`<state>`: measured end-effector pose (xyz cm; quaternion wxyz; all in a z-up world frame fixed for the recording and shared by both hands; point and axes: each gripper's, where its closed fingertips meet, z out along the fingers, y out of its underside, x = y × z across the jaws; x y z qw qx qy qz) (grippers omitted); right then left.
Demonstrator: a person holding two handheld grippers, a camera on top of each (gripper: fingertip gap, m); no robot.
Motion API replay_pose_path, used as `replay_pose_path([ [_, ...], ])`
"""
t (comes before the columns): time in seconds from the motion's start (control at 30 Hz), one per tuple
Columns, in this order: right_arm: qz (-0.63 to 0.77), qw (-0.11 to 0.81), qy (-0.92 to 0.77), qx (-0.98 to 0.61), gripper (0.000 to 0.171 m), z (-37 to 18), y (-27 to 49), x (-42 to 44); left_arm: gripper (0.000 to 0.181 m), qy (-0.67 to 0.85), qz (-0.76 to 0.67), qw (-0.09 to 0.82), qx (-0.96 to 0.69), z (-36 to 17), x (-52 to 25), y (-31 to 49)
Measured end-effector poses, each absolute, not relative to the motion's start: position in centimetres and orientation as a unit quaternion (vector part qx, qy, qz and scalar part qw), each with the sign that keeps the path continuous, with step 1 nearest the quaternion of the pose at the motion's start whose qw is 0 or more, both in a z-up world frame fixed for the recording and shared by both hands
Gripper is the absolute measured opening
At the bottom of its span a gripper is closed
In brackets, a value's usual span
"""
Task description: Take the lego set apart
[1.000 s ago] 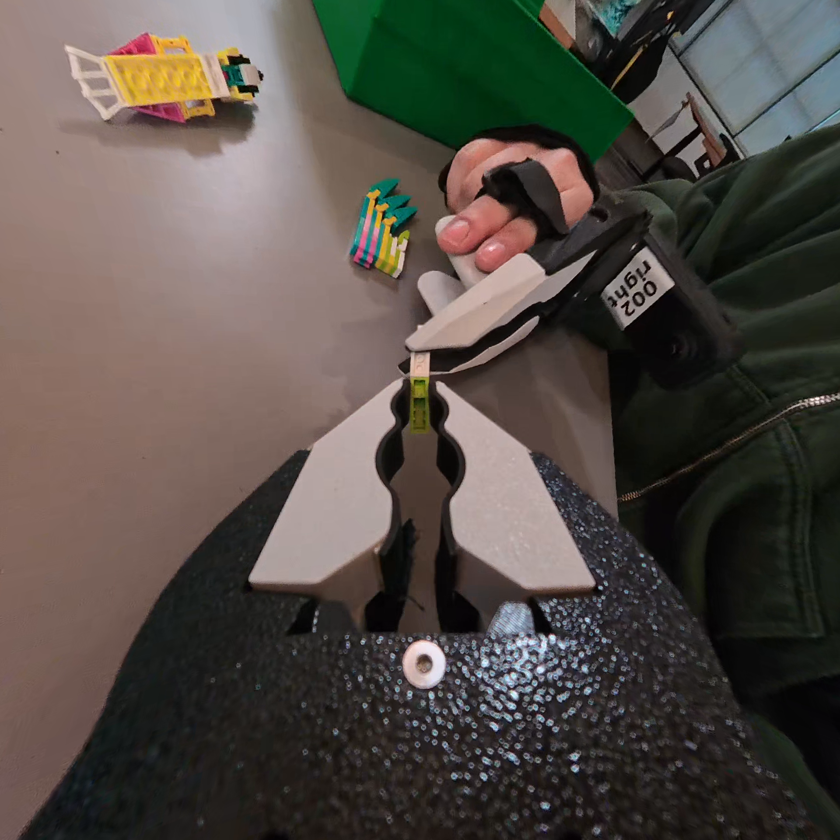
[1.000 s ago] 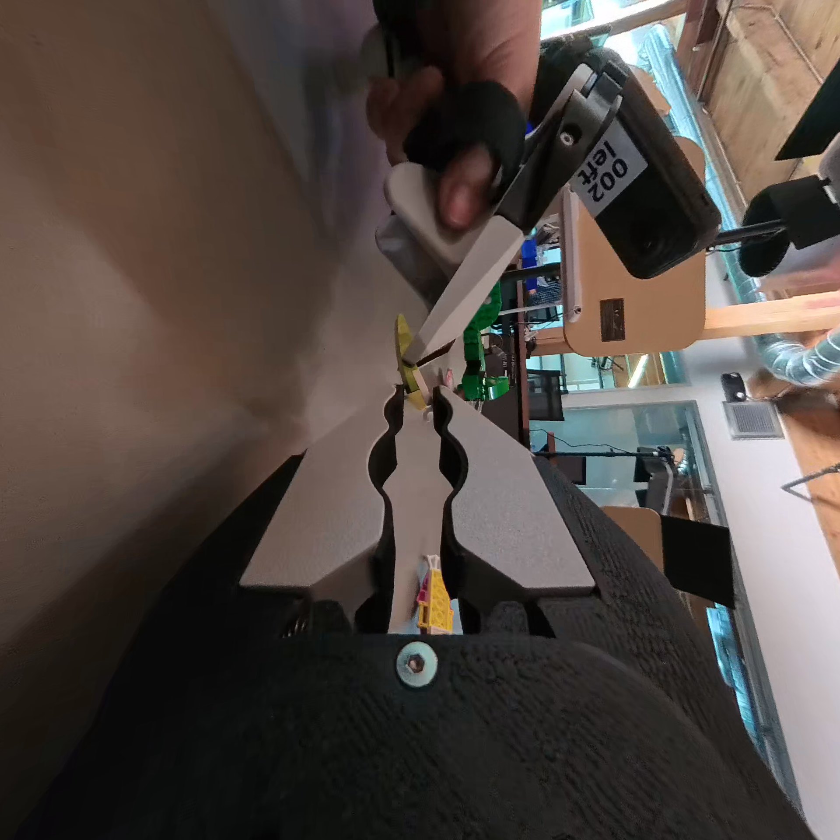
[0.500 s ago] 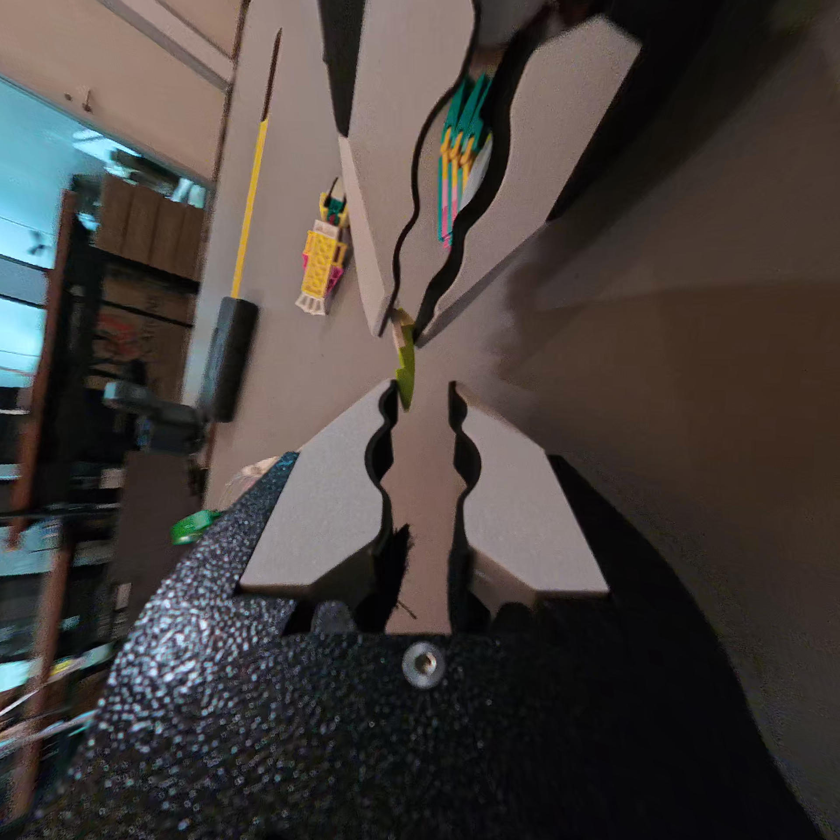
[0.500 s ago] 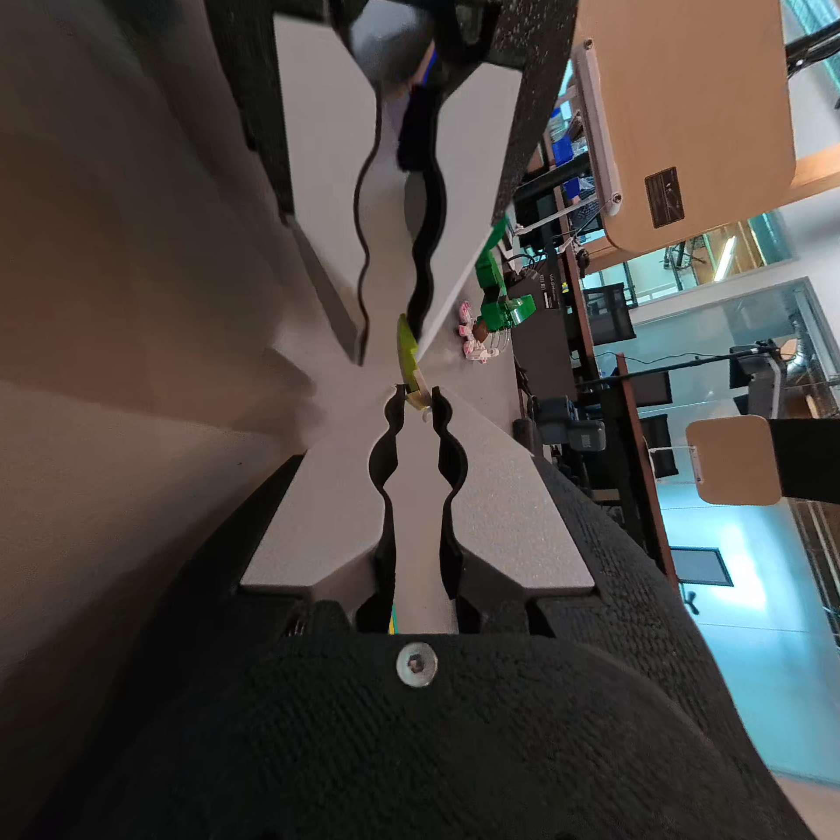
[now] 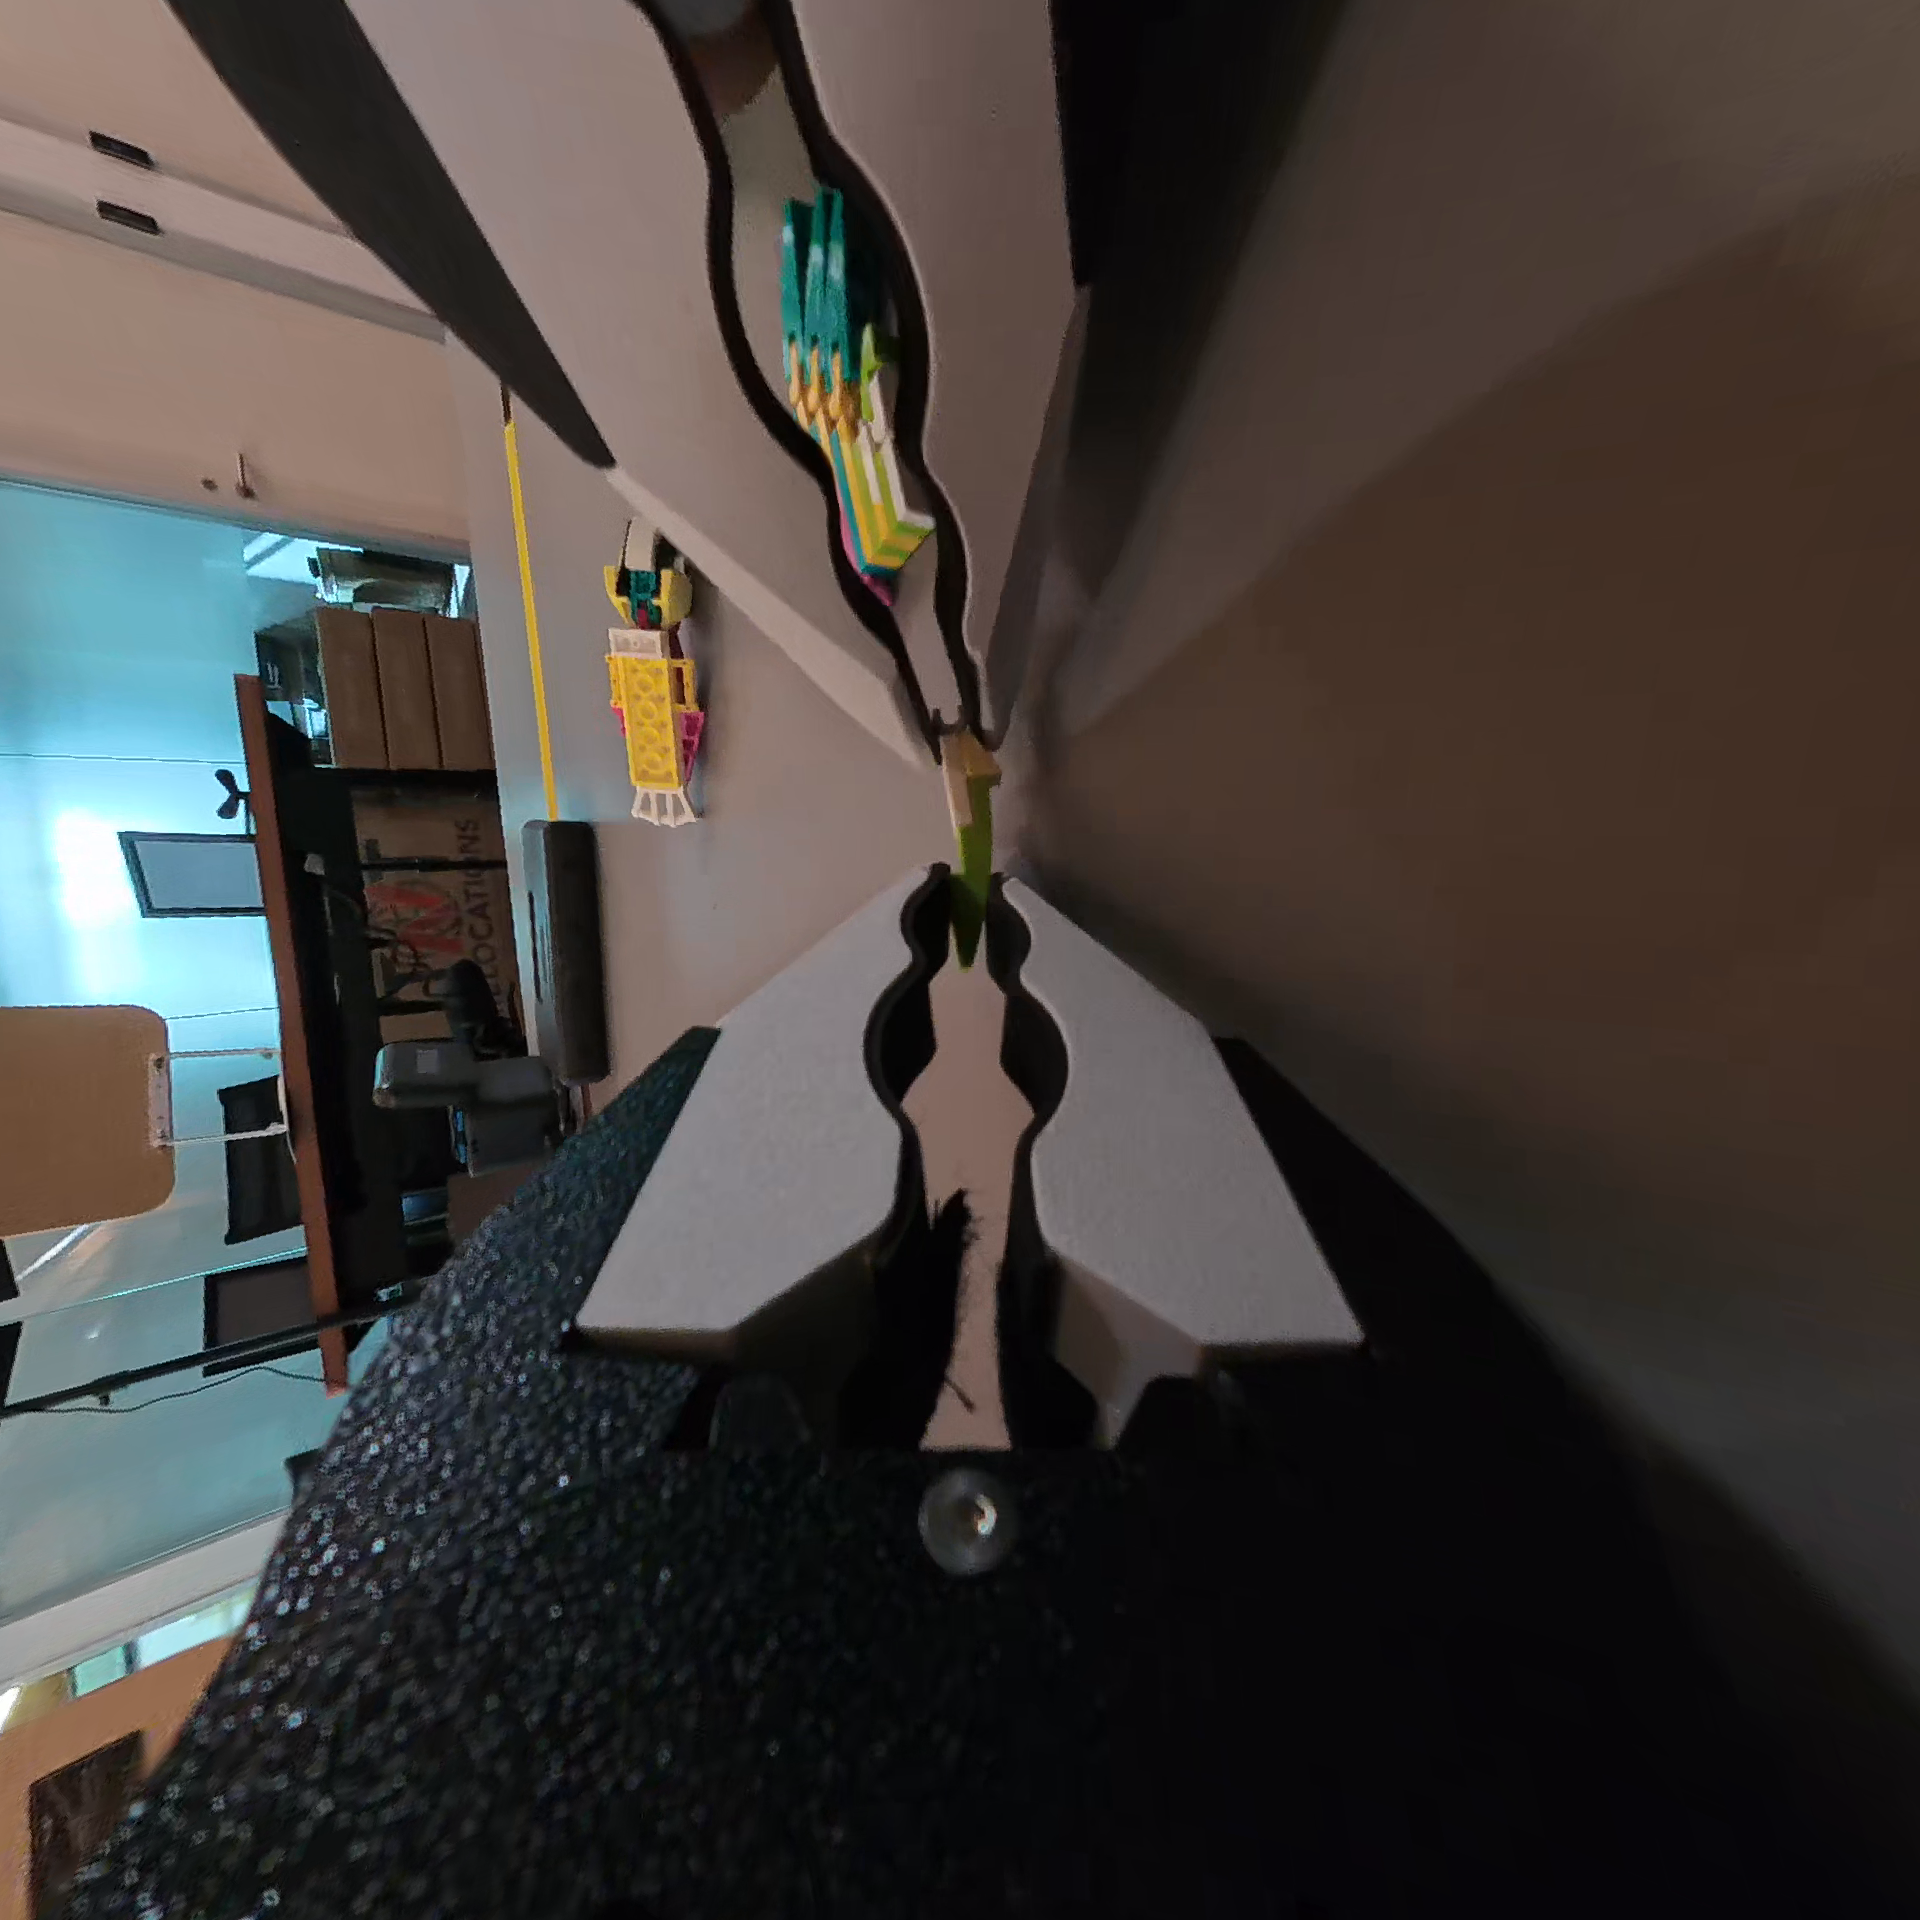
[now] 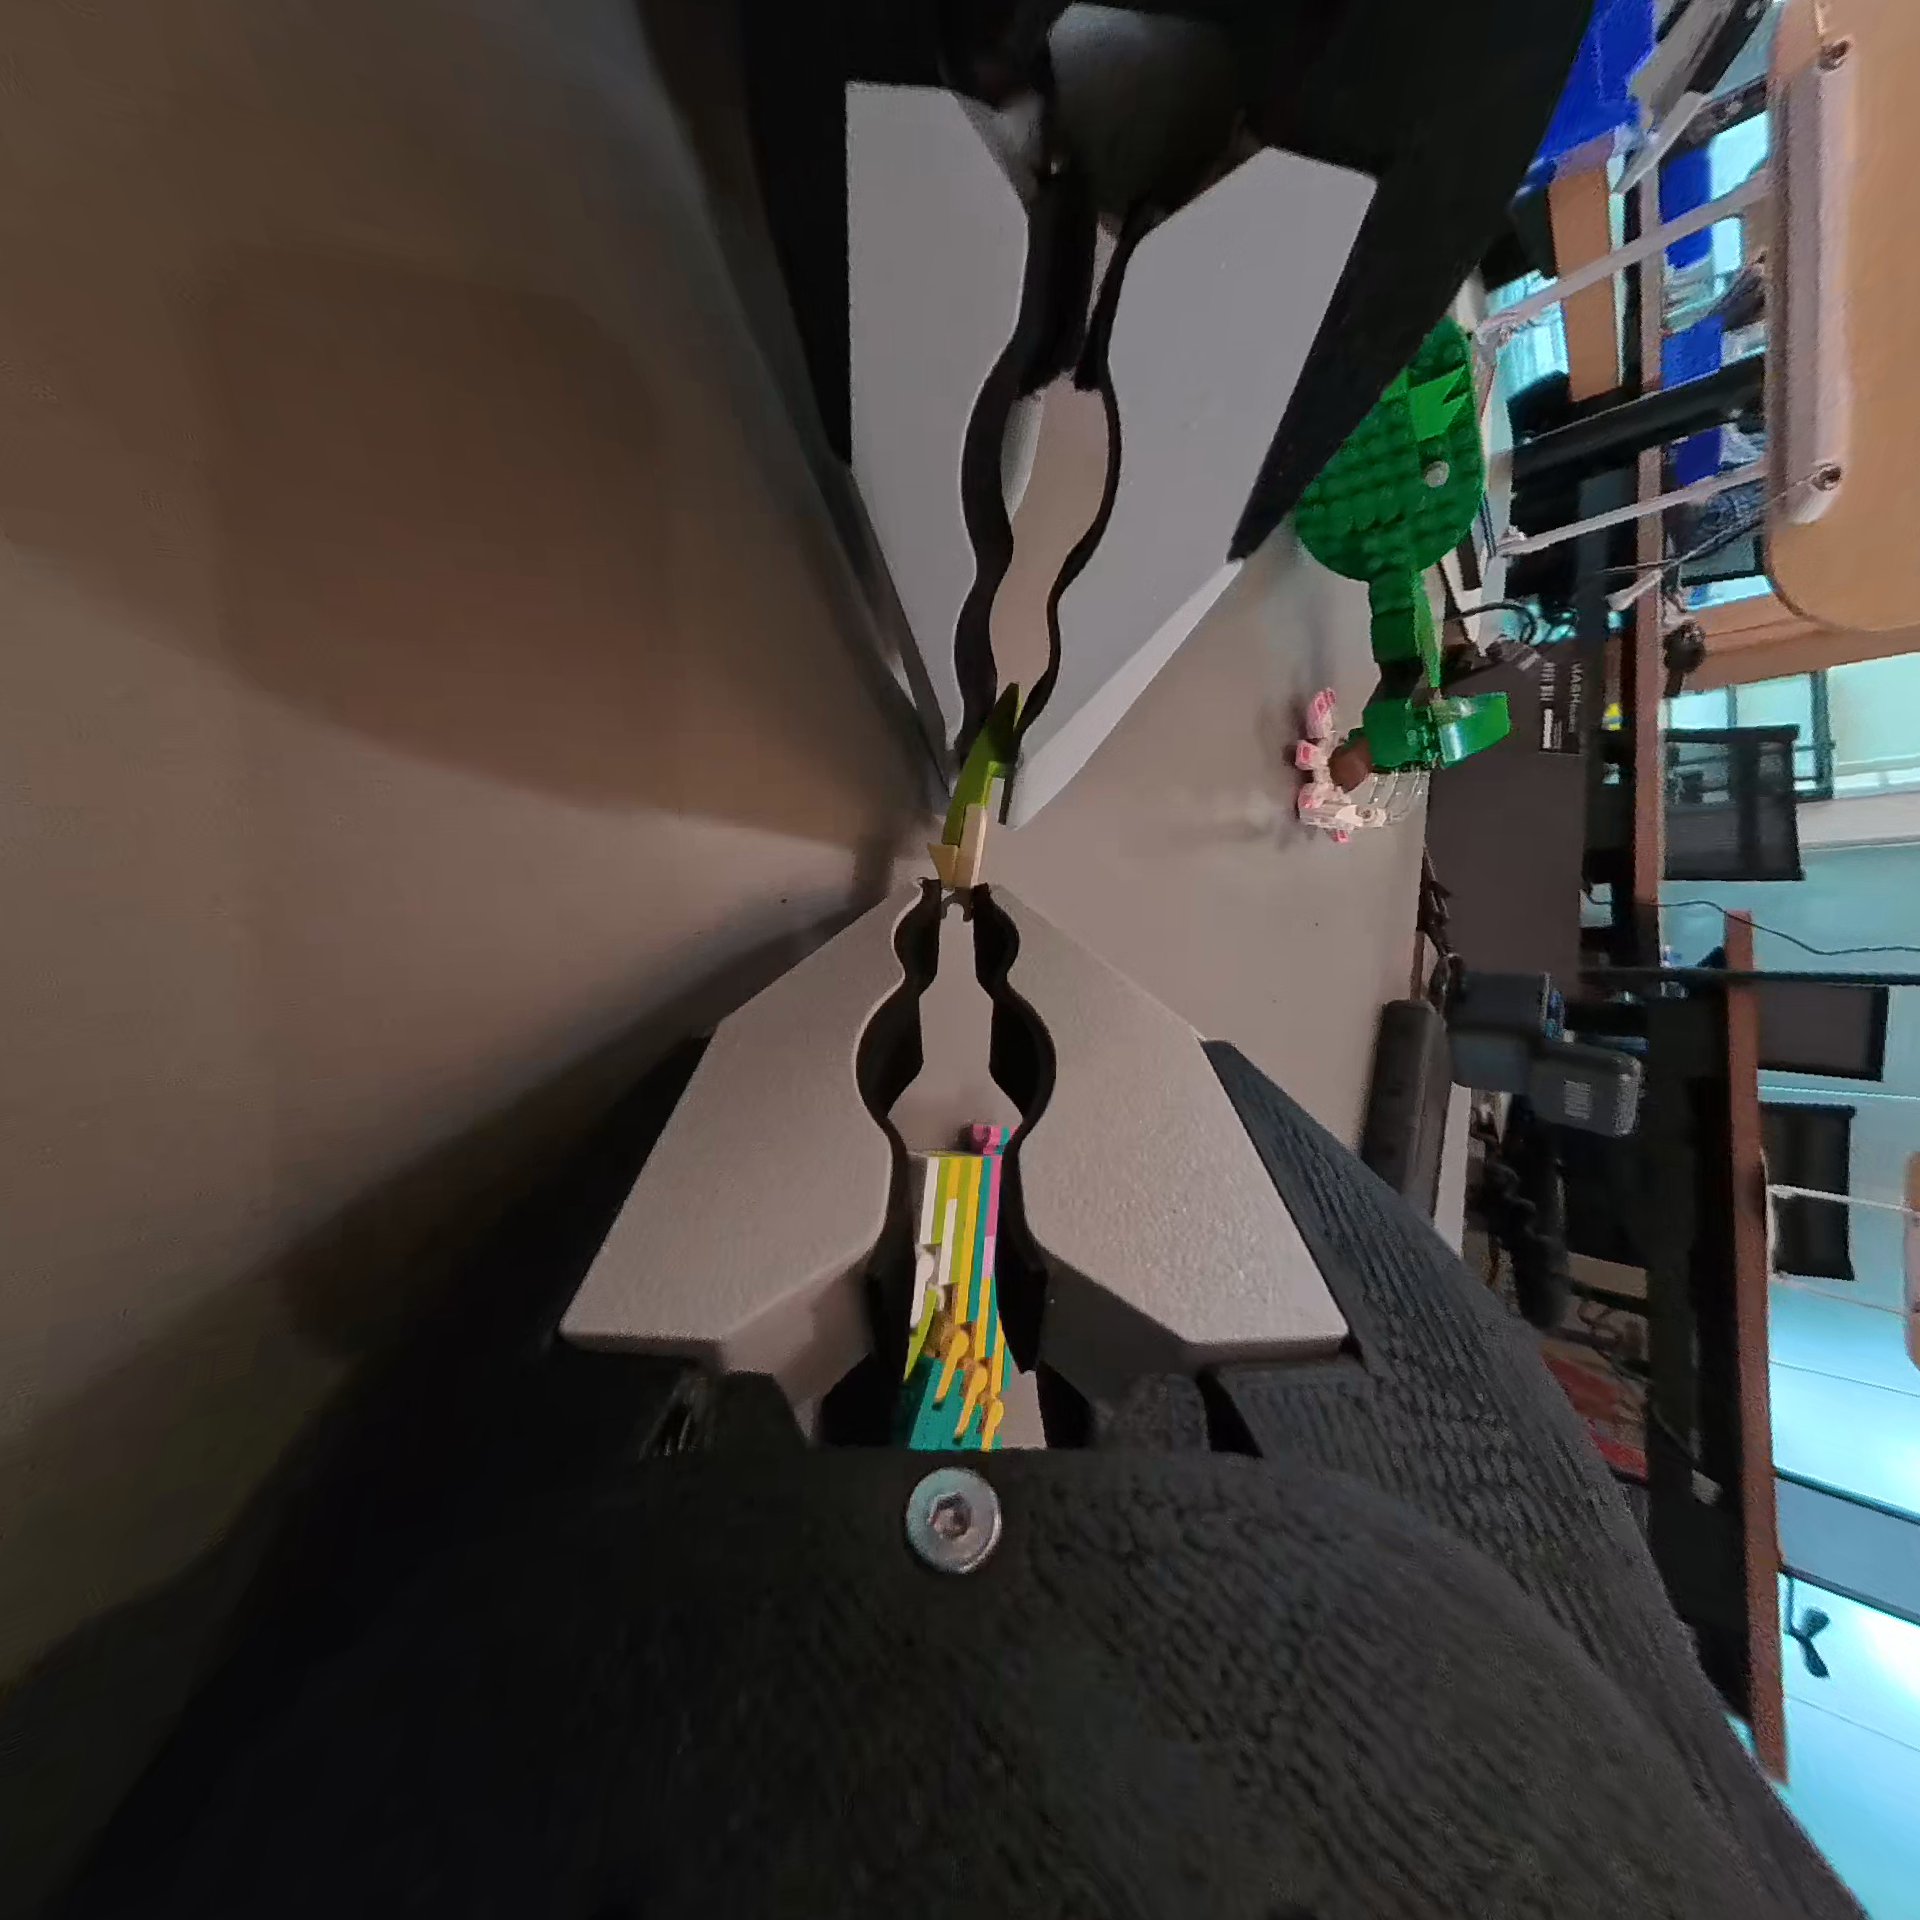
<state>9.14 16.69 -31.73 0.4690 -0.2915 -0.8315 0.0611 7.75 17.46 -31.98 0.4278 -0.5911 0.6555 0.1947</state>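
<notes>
Lime-and-cream lego piece (image 5: 968,831) | left tongs (image 5: 966,902) pinch lime end | right tongs (image 6: 951,894) pinch cream end

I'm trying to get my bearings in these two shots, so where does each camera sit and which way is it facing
Left wrist view: on the left gripper, looking along its grey fingers at the right gripper, tip to tip.
Right wrist view: on the right gripper, facing back at the left gripper.
Shared: the lime and cream lego piece pinched between both, the striped lego stack and the grey table.
</notes>
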Motion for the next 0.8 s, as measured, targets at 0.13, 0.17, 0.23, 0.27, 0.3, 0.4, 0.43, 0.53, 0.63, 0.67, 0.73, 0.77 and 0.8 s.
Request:
replay_pose_path([
  [0.13,0.081,0.46,-0.834,-0.295,0.013,-31.77,16.37,9.46,0.005,0.652,0.185,0.43,-0.596,-32.0,7.96,17.45],
  [0.17,0.08,0.46,-0.834,-0.294,0.011,-31.81,16.34,9.44,0.005,0.652,0.184,0.429,-0.597,-32.0,7.97,17.44],
  [0.23,0.073,0.468,-0.833,-0.288,0.006,-31.7,16.38,9.33,0.005,0.652,0.176,0.43,-0.6,-32.01,7.98,17.36],
  [0.27,0.073,0.469,-0.832,-0.287,0.004,-31.59,16.38,9.31,0.005,0.652,0.172,0.431,-0.6,-32.0,8.03,17.28],
  [0.3,0.076,0.468,-0.832,-0.288,0.004,-31.51,16.34,9.35,0.005,0.651,0.168,0.432,-0.601,-32.01,8.09,17.23],
  [0.4,0.081,0.469,-0.829,-0.292,0.005,-31.43,16.37,9.31,0.005,0.645,0.155,0.433,-0.61,-32.01,8.1,17.23],
  [0.43,0.085,0.469,-0.829,-0.292,0.008,-31.44,16.25,9.25,0.005,0.644,0.153,0.434,-0.612,-32.01,8.13,17.24],
  [0.53,0.079,0.473,-0.831,-0.283,0.007,-31.44,16.1,9.08,0.005,0.643,0.15,0.434,-0.612,-32.01,8.22,17.22],
  [0.63,0.072,0.473,-0.833,-0.28,0.006,-31.42,16.16,9.08,0.005,0.642,0.148,0.435,-0.614,-32.01,8.21,17.26],
  [0.67,0.072,0.473,-0.832,-0.282,0.006,-31.41,16.19,9.07,0.005,0.639,0.143,0.437,-0.617,-32.0,8.22,17.26],
  [0.73,0.075,0.471,-0.829,-0.292,0.006,-31.28,16.36,9.08,0.006,0.615,0.125,0.456,-0.631,-31.73,8.42,17.43],
  [0.77,0.076,0.475,-0.825,-0.297,0.006,-31.06,16.51,9.05,0.011,0.603,0.114,0.462,-0.64,-31.55,8.52,17.48],
  [0.8,0.078,0.478,-0.821,-0.303,0.006,-30.83,16.67,9.02,0.019,0.595,0.097,0.46,-0.652,-31.53,8.71,17.37],
])
